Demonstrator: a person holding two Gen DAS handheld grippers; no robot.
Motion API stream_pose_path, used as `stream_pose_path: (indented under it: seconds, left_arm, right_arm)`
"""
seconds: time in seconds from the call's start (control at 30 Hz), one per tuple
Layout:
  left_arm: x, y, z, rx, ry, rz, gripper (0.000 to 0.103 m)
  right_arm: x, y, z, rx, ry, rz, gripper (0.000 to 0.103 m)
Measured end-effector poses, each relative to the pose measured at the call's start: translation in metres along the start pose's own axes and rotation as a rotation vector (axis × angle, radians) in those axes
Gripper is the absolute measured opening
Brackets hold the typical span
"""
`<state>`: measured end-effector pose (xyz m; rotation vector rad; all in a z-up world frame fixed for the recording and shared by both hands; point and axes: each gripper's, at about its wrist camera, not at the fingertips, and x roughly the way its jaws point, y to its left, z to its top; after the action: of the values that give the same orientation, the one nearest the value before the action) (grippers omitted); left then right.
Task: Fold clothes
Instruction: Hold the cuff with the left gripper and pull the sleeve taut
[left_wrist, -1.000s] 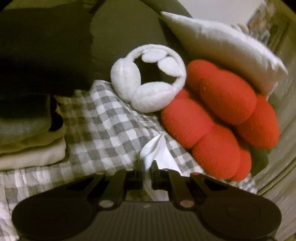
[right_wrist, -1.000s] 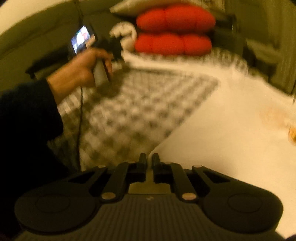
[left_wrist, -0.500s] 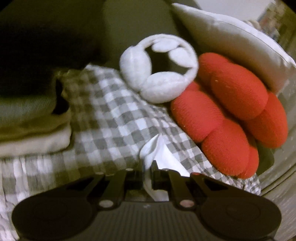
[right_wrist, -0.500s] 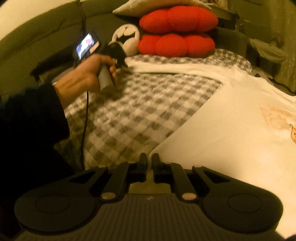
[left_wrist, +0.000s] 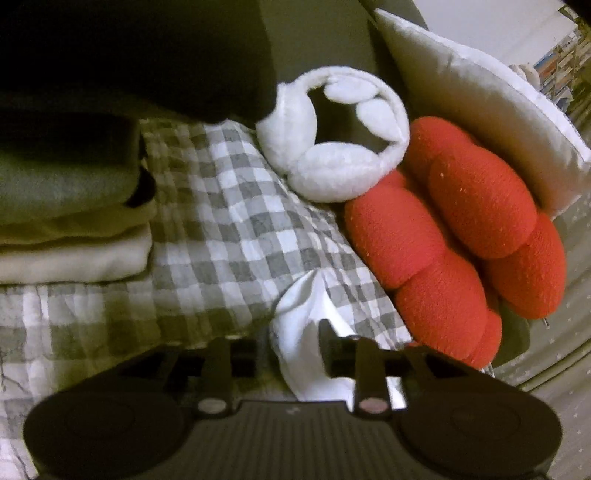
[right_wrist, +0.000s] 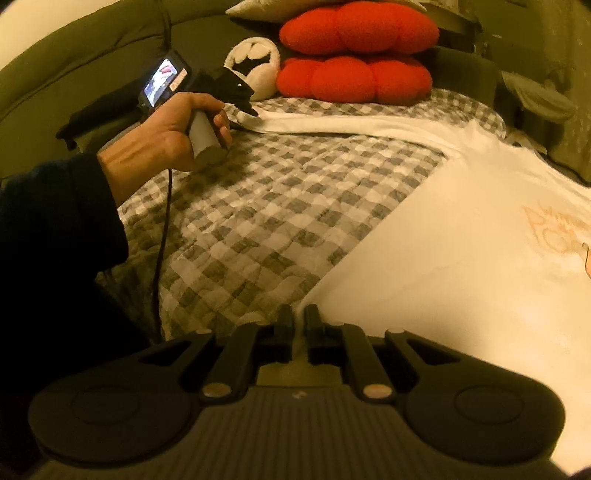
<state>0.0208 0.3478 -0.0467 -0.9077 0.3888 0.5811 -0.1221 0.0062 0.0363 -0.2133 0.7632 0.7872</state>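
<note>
On the checked quilt (right_wrist: 258, 206), left tongs (left_wrist: 293, 345) just parted around the white shirt (right_wrist: 461, 258); right tongs (right_wrist: 299, 325) pinch its edge.

Left claw (left_wrist: 293, 345) opening, right claw (right_wrist: 298, 325) pinched.

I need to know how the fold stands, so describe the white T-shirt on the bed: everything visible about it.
The white cotton-looking T-shirt lies spread flat on the grey-and-white checked quilt, with a faint orange print near the right edge. One long edge runs diagonally toward the pillows. The right hand-held gripper is shut on its near corner. The left hand-held gripper has just been opening; a bunched far corner of the cloth sits between its parted jaws, no longer squeezed.
</note>
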Motion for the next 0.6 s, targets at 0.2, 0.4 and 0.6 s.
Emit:
stream_pose_path:
  seconds: [0.2,0.4,0.6]
  left_arm:
    - [0.007,-0.012,-0.009,0.112,0.001,0.022,0.009]
    - [-0.005,-0.011,-0.002,0.060,-0.049,-0.067,0.008]
    - [-0.025,-0.029,0.001,0.083,-0.115,-0.146,0.008]
  right_arm:
    - [0.003,0.000,0.000,0.000,0.008,0.000,0.010]
    - [-0.002,-0.008,0.003,0.063,-0.007,0.029,0.010]
    - [-0.008,-0.012,0.004,0.090,-0.016,0.048,0.009]
